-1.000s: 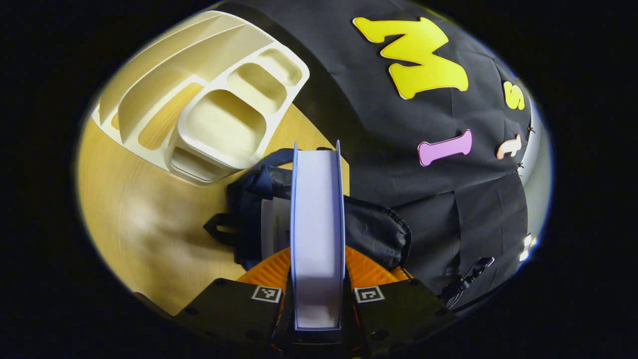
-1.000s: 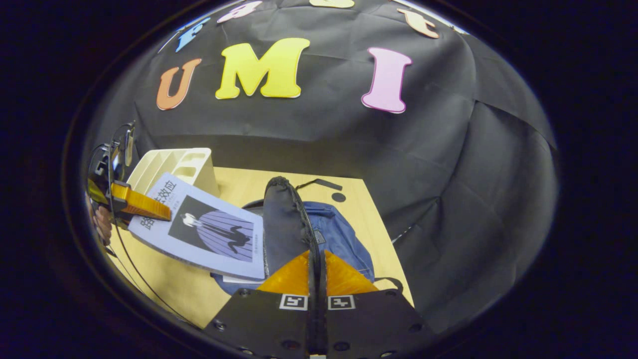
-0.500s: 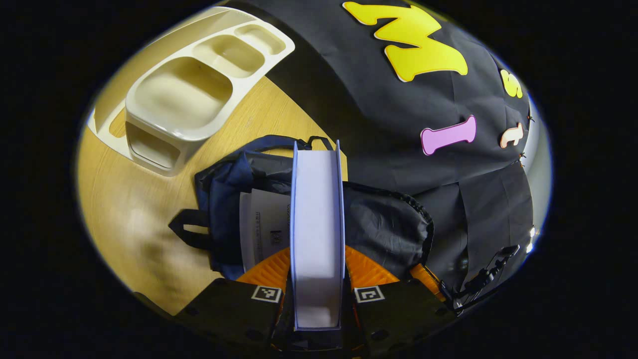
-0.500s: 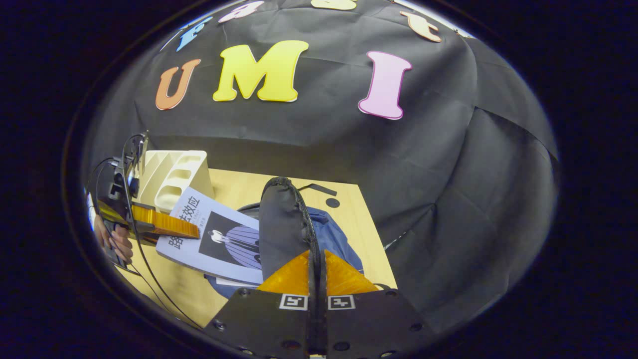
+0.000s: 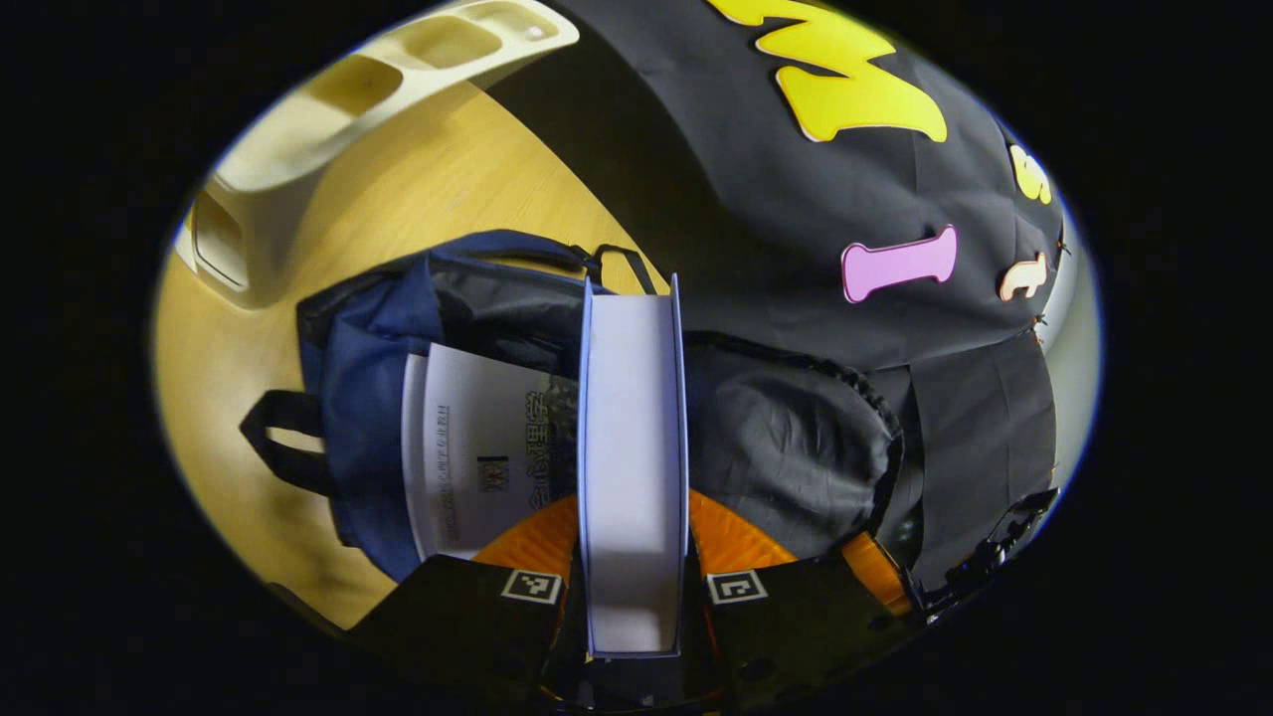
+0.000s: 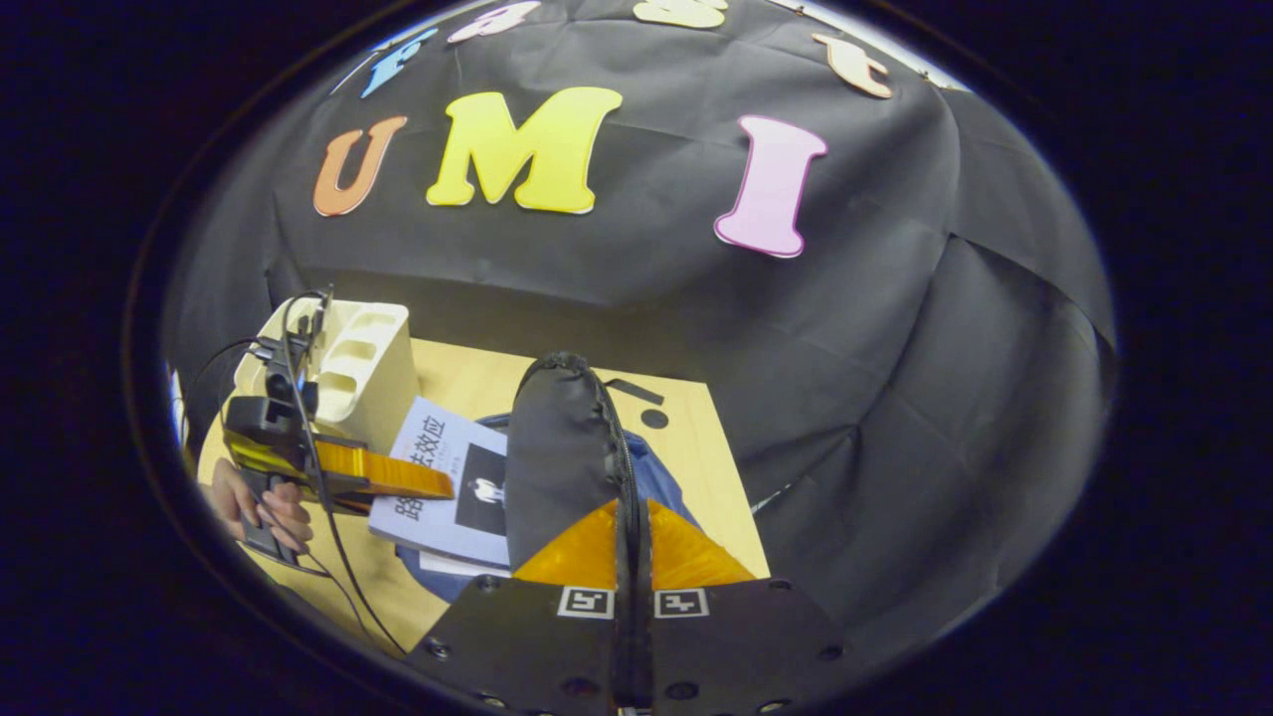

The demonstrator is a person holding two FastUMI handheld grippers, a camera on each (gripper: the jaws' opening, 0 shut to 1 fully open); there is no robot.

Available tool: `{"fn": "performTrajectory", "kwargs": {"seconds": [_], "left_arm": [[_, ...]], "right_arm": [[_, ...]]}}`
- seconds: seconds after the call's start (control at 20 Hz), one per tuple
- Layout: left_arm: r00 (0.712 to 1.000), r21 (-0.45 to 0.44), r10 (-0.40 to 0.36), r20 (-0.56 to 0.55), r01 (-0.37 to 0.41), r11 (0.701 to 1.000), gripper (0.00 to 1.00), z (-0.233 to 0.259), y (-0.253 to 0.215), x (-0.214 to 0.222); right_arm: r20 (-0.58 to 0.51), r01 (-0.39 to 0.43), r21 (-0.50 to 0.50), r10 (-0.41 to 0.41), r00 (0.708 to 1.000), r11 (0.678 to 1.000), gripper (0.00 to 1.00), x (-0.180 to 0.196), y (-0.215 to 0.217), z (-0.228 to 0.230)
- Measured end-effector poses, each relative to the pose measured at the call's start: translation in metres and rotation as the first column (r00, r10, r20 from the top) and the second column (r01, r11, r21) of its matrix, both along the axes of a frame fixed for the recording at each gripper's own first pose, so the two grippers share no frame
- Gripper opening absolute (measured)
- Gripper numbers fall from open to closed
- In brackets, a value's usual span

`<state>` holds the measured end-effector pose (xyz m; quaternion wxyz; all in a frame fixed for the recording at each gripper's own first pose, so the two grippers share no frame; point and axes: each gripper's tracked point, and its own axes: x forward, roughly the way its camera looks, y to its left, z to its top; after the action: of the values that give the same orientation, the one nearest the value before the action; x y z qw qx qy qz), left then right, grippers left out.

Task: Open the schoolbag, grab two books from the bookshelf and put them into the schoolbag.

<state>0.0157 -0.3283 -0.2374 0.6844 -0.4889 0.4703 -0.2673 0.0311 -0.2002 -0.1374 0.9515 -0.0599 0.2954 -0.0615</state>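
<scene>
My left gripper [image 5: 633,517] is shut on a pale blue book [image 5: 633,438], held edge-on over the open mouth of the navy schoolbag [image 5: 378,348]. A white book [image 5: 477,447] lies inside the bag to the left of it. In the right gripper view the blue book [image 6: 453,477] slants half under the bag's lifted black flap [image 6: 557,457], with the left gripper [image 6: 388,479] clamped on its near end and a hand [image 6: 264,502] behind it. My right gripper [image 6: 633,542] is shut on the flap's zipper edge, holding it up.
The cream bookshelf [image 5: 328,109] [image 6: 358,363] stands on the wooden table [image 5: 229,398] beyond the bag. A black strap loop [image 5: 278,447] sticks out from the bag's left side. Black cloth wall rises right behind the table's far edge.
The left gripper has carried the blue book closer to and into the bag's opening. The white book inside shows larger, and the bookshelf has slid to the upper left of the view.
</scene>
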Motion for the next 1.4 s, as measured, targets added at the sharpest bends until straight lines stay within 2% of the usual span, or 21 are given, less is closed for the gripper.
{"fn": "performTrajectory", "kwargs": {"seconds": [0.25,0.35,0.55,0.6,0.7,0.75,0.8,0.85,0.9,0.95,1.1,1.2,1.4], "left_arm": [[0.998,-0.061,-0.037,-0.057,0.034,0.998,0.40,-0.018,-0.031,-0.005],[0.997,-0.054,-0.058,-0.052,0.055,0.997,0.41,-0.020,-0.036,-0.004],[0.993,0.000,-0.098,-0.059,0.099,0.995,0.47,-0.029,-0.037,-0.007],[0.991,0.014,-0.114,-0.068,0.116,0.993,0.61,-0.034,-0.037,-0.008],[0.987,0.073,-0.129,-0.095,0.136,0.988,0.59,-0.043,-0.033,-0.011],[0.981,0.116,-0.156,-0.119,0.170,0.979,0.62,-0.049,-0.028,-0.015],[0.978,0.151,-0.168,-0.124,0.186,0.971,0.72,-0.053,-0.025,-0.017],[0.978,0.177,-0.167,-0.123,0.188,0.966,0.76,-0.053,-0.021,-0.017],[0.979,0.203,-0.164,-0.122,0.187,0.961,0.86,-0.052,-0.016,-0.015],[0.978,0.237,-0.168,-0.126,0.194,0.952,0.79,-0.051,-0.009,-0.016],[0.976,0.360,-0.178,-0.127,0.212,0.908,0.84,-0.049,0.018,-0.018],[0.978,0.438,-0.188,-0.096,0.211,0.874,0.93,-0.041,0.034,-0.016],[0.976,0.591,-0.219,-0.014,0.185,0.785,0.93,-0.022,0.074,-0.012]], "right_arm": [[-0.006,-0.002,0.000,0.002,1.000,1.000,0.00,0.000,0.001,-0.002],[-0.008,-0.002,-0.001,0.002,1.000,1.000,0.02,0.000,0.001,-0.003],[-0.017,0.002,0.016,-0.001,1.000,1.000,0.00,0.001,0.001,-0.006],[-0.020,0.001,0.021,-0.001,1.000,1.000,0.00,0.001,0.002,-0.009],[-0.025,-0.002,0.035,0.003,1.000,0.999,0.00,0.001,0.004,-0.012],[-0.029,-0.004,0.044,0.005,1.000,0.999,0.00,0.002,0.007,-0.014],[-0.033,-0.006,0.050,0.008,0.999,0.999,0.00,0.003,0.010,-0.017],[-0.034,-0.010,0.055,0.012,0.999,0.998,0.00,0.004,0.011,-0.018],[-0.032,-0.012,0.060,0.014,0.999,0.998,0.00,0.005,0.013,-0.018],[-0.031,-0.014,0.066,0.016,0.999,0.998,0.00,0.006,0.014,-0.019],[-0.031,-0.023,0.084,0.026,0.999,0.996,0.00,0.007,0.023,-0.021],[-0.029,-0.030,0.095,0.033,0.999,0.995,0.00,0.008,0.029,-0.022],[-0.017,-0.044,0.105,0.046,0.999,0.993,0.00,0.010,0.041,-0.021]]}}
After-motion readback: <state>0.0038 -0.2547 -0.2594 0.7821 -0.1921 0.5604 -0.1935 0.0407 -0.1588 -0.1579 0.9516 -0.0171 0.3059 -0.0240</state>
